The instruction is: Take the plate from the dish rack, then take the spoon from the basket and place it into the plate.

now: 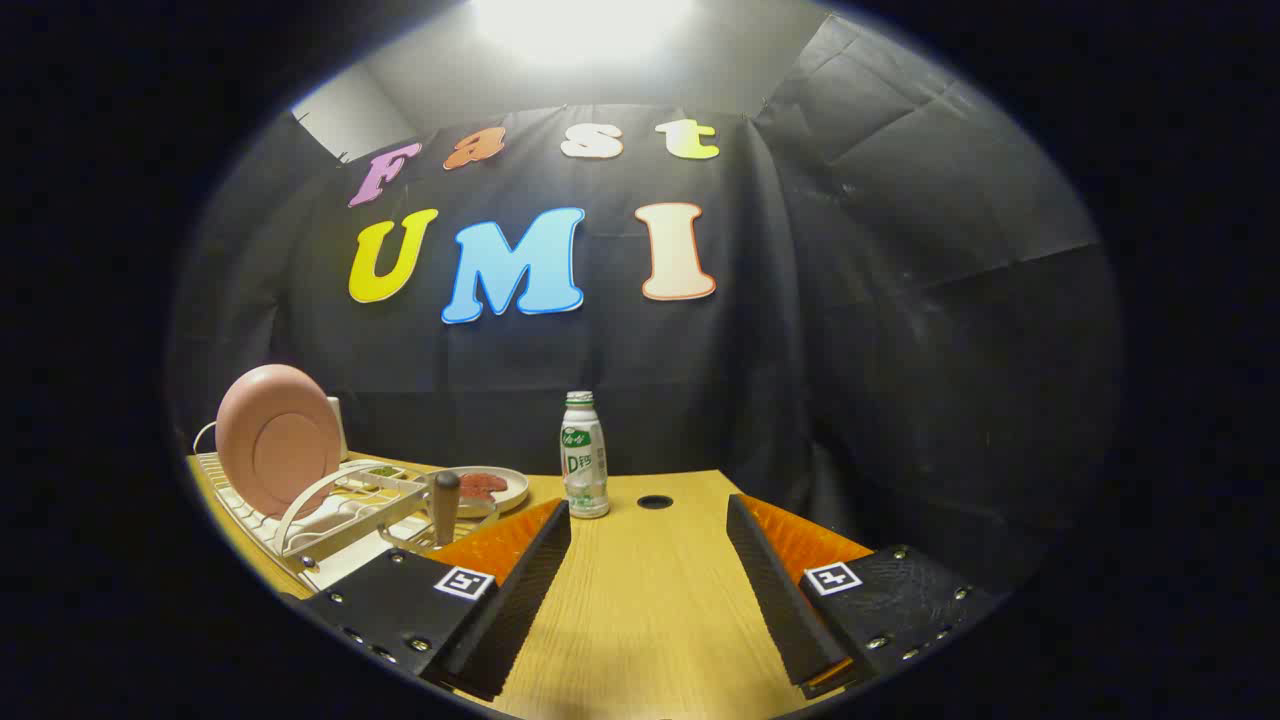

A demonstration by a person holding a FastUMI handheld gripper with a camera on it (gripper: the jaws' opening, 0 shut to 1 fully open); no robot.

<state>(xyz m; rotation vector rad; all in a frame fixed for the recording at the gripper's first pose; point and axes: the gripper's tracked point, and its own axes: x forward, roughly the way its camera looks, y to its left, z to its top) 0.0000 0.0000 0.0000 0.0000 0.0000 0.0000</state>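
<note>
The tongs [648,590] are held apart and empty over the surface [640,620]. The plate [278,440] stands upright in the dish rack [300,520] at the surface's far left corner; its upper rim is best approached first, edge-on.

One pink plate [278,440] stands upright in one white dish rack [300,520], and one wooden-handled spoon [446,505] sticks up from one wire basket [440,535] beside it. One shallow dish [495,487] and one white bottle [583,455] stand on the one wooden counter [650,600], which has one round hole [655,501]. One tool [648,515] shows two fingers, spread apart with nothing between them.
</note>
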